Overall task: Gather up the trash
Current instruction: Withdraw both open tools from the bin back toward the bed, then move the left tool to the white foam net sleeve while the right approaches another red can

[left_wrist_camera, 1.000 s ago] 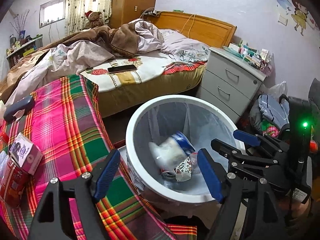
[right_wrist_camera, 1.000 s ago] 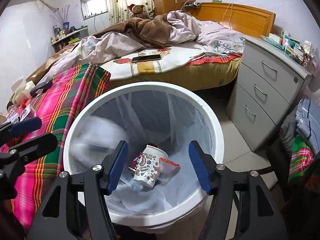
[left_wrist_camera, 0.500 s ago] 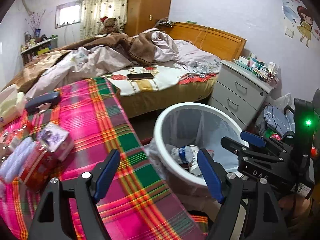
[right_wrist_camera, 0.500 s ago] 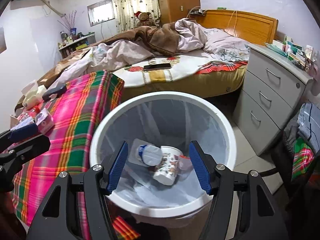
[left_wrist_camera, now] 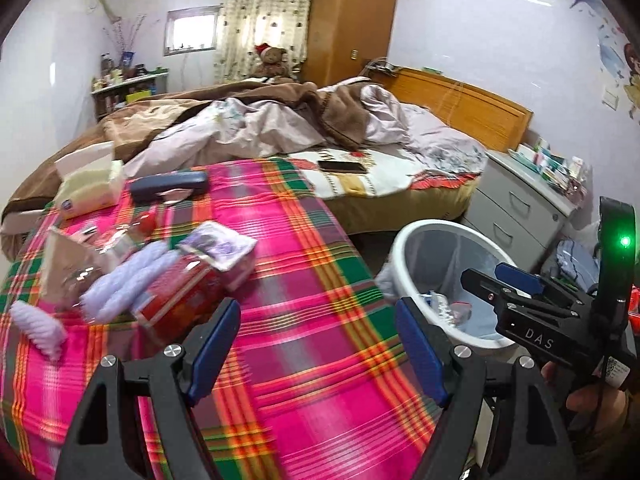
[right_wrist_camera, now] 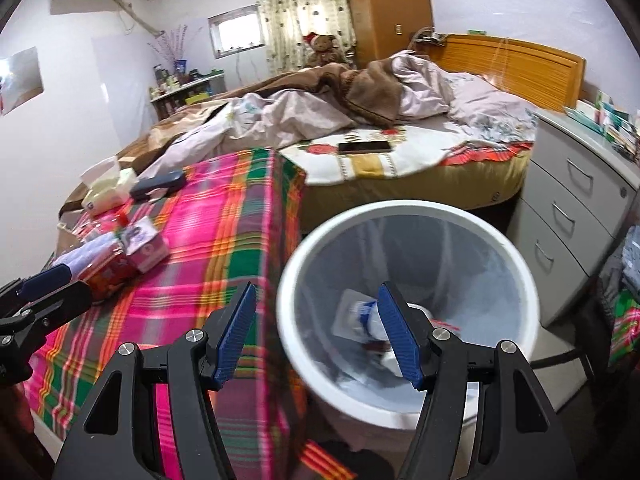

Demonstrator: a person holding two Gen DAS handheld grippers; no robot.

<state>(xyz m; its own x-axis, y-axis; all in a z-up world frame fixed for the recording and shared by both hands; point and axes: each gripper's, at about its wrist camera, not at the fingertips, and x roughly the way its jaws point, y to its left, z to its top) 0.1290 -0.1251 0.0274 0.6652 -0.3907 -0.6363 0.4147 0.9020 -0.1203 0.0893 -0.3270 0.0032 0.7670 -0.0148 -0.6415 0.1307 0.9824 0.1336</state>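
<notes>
Holding crumpled trash (right_wrist_camera: 362, 320), white lined bin (right_wrist_camera: 404, 210), both tools spread.

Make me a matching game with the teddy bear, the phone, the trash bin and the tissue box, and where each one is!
Things:
1. teddy bear
2. phone
3. trash bin
4. tissue box

Places:
A. on the floor beside the plaid table
B. far corner of the plaid tablecloth
C. flat on the flowered bedsheet
D. behind the bed, by the curtain

Pairs: 1-D, 2-C, 3-A, 4-B
</notes>
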